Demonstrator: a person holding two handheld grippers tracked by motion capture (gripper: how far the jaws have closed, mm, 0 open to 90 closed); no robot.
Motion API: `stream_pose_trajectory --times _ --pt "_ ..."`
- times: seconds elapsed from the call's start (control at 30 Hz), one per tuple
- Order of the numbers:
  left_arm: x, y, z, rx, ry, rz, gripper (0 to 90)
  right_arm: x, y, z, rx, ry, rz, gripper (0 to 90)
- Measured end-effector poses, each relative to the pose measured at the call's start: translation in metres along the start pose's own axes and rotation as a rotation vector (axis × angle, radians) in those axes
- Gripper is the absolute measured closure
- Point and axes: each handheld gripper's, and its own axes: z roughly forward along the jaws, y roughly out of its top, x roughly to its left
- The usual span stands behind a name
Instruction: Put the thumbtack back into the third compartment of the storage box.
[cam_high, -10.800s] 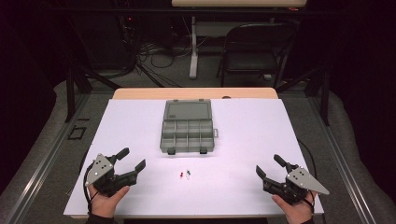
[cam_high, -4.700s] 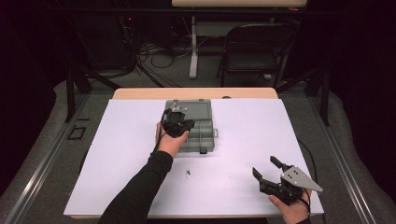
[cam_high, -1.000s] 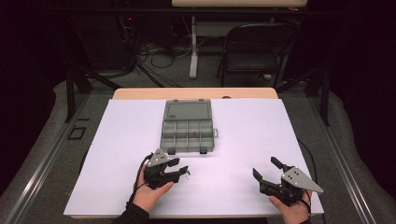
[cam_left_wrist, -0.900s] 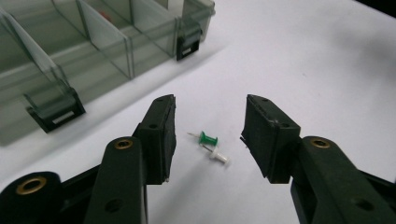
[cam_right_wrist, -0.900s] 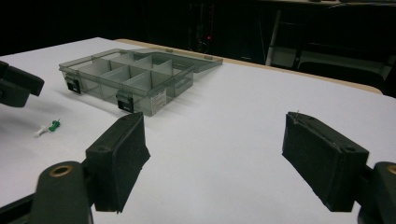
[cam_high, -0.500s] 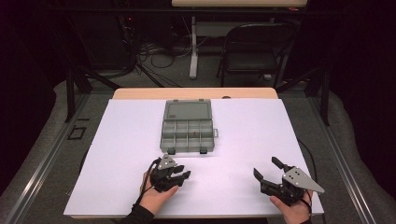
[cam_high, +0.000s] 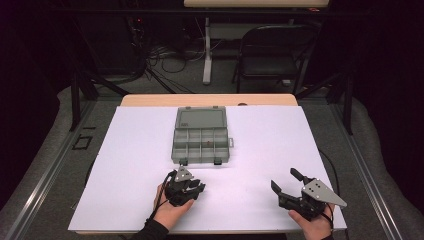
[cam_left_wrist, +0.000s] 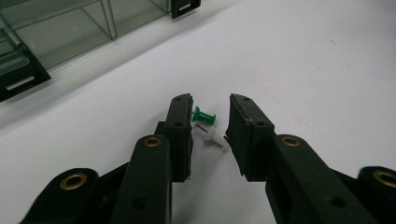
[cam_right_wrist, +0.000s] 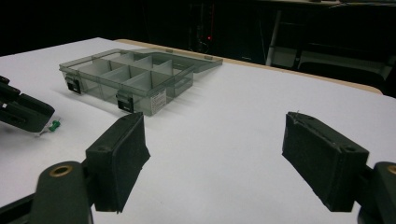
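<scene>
Two pushpins, green plastic (cam_left_wrist: 204, 115) and white plastic (cam_left_wrist: 213, 137), lie on the worktop between your closing left hand-held gripper (cam_left_wrist: 211, 122); squeeze off-centre and one may flick away. Right hand-held gripper (cam_right_wrist: 215, 154) stands wide.

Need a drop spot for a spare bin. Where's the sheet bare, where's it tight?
Bare: left of the organizer box, right of it, and between left gripper and right gripper. Tight: the strip before the box, with the green pushpin and white pushpin.
</scene>
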Motion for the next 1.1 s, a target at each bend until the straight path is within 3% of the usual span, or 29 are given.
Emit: stream_pose_trajectory --times 0.43,1.1 --pt "0.0012 -0.0014 0.0006 0.024 0.006 -0.003 77.3 0.0006 0.0003 -0.0004 0.004 0.0 0.003 20.9" --pt "0.0035 -0.0046 -0.0004 0.012 0.002 -0.028 83.1 -0.0011 0.0004 -0.0013 0.002 -0.001 0.002 21.0"
